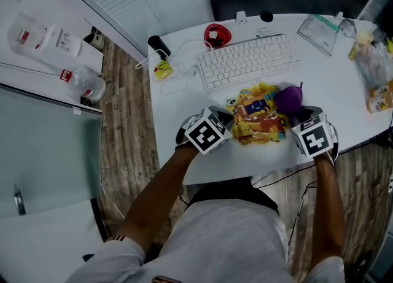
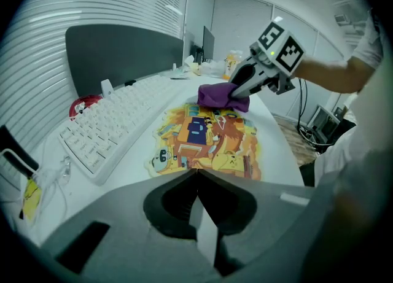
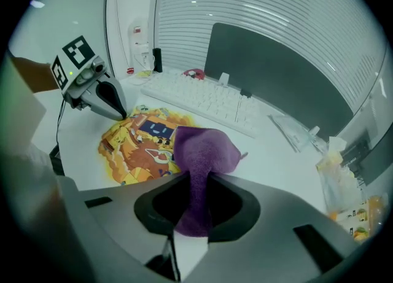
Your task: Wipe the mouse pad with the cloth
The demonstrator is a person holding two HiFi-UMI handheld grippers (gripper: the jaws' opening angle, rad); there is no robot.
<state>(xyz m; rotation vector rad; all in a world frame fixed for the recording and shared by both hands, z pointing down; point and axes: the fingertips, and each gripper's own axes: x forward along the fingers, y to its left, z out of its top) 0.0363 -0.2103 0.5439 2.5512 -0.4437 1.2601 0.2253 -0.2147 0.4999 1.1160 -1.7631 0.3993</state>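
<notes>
- Left tongs (image 2: 196, 172): jaws drawn together with no gap showing. The tips sit at the left edge of the mouse pad (image 1: 258, 117). Cannot tell whether they pinch the pad or only press on it.
- Right tongs (image 3: 195, 178): jaws closed on a purple cloth (image 3: 206, 150). One strip runs back between the jaws, and the bunched bulk bulges out ahead of the tips.
- The cloth bunch rests on the right end of the mouse pad, at the corner nearer the keyboard (image 1: 249, 61).
- The mouse pad is yellow-orange with cartoon print. It lies flat on the white worktop (image 1: 178, 107), just in front of the keyboard and between the two tongs.
- The keyboard is white and set at a slant, with a dark panel standing behind it.
- A red object (image 1: 216, 35) lies beyond the keyboard's left end, well clear of the pad.
- Both of the person's forearms reach in from the near edge of the worktop.
</notes>
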